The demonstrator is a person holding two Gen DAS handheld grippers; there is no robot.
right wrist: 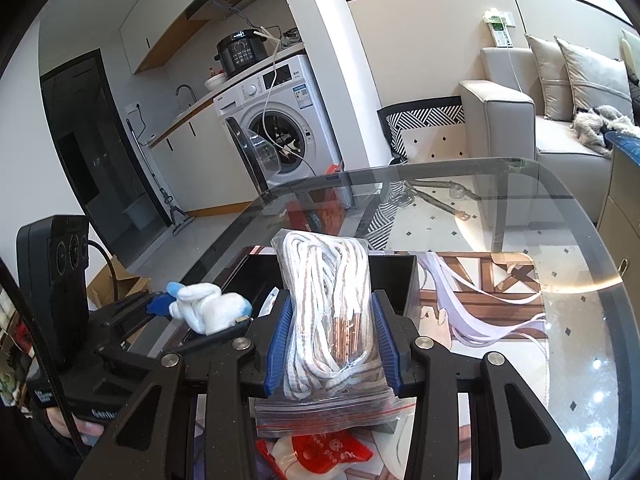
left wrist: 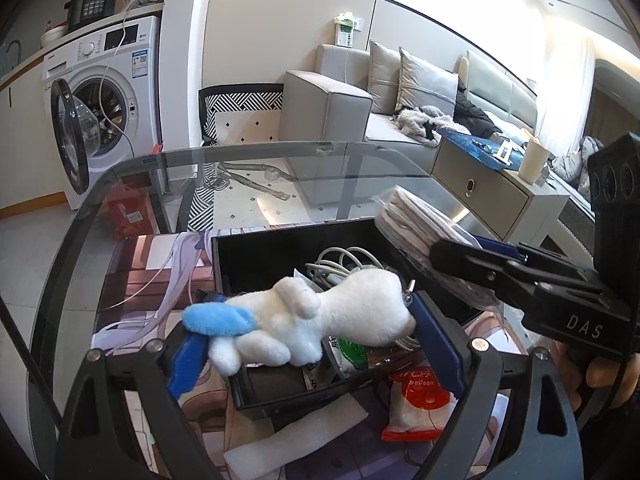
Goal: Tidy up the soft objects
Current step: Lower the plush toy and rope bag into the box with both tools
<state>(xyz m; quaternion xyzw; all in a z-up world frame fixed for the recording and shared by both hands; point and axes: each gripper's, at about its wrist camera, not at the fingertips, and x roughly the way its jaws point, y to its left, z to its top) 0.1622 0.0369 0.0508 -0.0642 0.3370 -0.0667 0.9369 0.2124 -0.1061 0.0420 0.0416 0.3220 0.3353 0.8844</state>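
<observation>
My left gripper [left wrist: 308, 320] is shut on a white plush toy with a blue ear [left wrist: 320, 316] and holds it above a black open box [left wrist: 280, 248] on the glass table. The toy also shows in the right wrist view [right wrist: 208, 308]. My right gripper [right wrist: 332, 336] is shut on a clear zip bag of white cord [right wrist: 328, 304], held over the same box [right wrist: 394, 276]. In the left wrist view the bag [left wrist: 424, 236] hangs over the box's right side. The box holds white cables [left wrist: 344, 264] and packets.
A red and white balloon packet [left wrist: 420, 404] and a white foam strip [left wrist: 296, 436] lie on the patterned mat [right wrist: 492, 300] near the box. The glass table edge [left wrist: 256, 150] curves beyond. A washing machine, a sofa and a low cabinet stand past the table.
</observation>
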